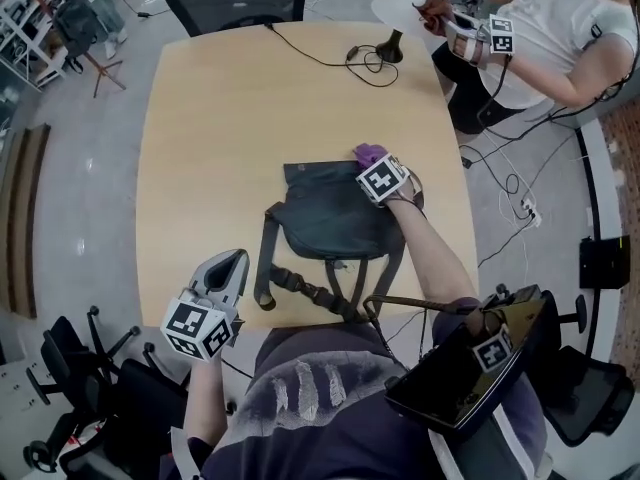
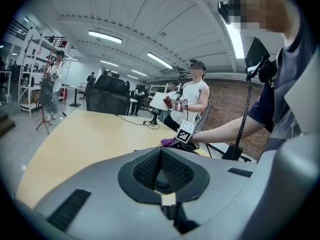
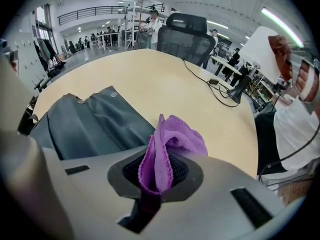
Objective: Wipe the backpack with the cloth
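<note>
Currently the right gripper (image 3: pixel 156 173) is pinched on a purple cloth (image 3: pixel 172 140), which bunches up out of its jaws at the far right corner of the dark grey backpack (image 1: pixel 330 218). The backpack lies flat on the wooden counter (image 1: pixel 230 118), straps trailing toward the person. The left gripper (image 2: pixel 161 170), jaws pressed together and empty, sits at the counter's near left edge, well apart from the backpack.
</note>
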`<state>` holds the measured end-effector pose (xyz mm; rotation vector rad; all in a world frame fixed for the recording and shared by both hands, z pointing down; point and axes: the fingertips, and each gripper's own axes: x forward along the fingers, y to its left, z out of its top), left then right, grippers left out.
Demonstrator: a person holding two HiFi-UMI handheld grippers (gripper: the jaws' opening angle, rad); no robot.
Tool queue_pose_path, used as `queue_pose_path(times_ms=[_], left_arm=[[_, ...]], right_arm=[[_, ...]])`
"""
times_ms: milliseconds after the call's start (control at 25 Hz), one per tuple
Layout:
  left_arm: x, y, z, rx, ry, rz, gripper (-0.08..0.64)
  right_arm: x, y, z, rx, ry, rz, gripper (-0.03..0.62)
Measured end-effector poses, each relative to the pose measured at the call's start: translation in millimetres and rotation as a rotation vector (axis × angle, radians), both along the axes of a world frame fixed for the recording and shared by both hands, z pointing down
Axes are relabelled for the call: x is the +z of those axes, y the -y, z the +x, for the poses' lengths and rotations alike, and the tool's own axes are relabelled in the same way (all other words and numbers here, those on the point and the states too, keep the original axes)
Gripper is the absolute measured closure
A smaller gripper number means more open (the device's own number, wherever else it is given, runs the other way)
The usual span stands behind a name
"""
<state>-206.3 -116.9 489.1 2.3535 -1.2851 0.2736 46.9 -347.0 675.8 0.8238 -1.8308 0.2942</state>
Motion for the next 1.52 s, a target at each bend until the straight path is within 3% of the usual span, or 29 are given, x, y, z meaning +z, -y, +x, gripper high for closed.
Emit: queue_pose_path(times_ms=[520,880,1080,1240,1400,1520], left_arm=[[11,-14,-43,-0.051,-0.012,-0.019,0.554],[20,-23,-60,-0.065,-0.02,-0.037,0.554],[24,-22,-66,-0.069,-0.026,-0.044,0.554],[25,-20,-70,-0.077,-0.033,-0.043,0.554],[27,-19,-75,-0.083,-0.034,-0.047,0.554],[27,-18,-75,-0.085,-0.037,-0.048,0.554]], right_arm=[[14,-16,-100,-0.029,0.15,-0.116,0.56],[15,-18,-135,-0.027,0.218,-0.179,0.56],[10,-18,-163,-0.005,0.338,-0.251,0.56],[15,-18,-173,-0.018,0.29,-0.258,0.56],[10,-21,-194,-0.001,0.391,-0.311,0.56],[11,-24,-205,-0.023,0.378,-0.328,0.56]])
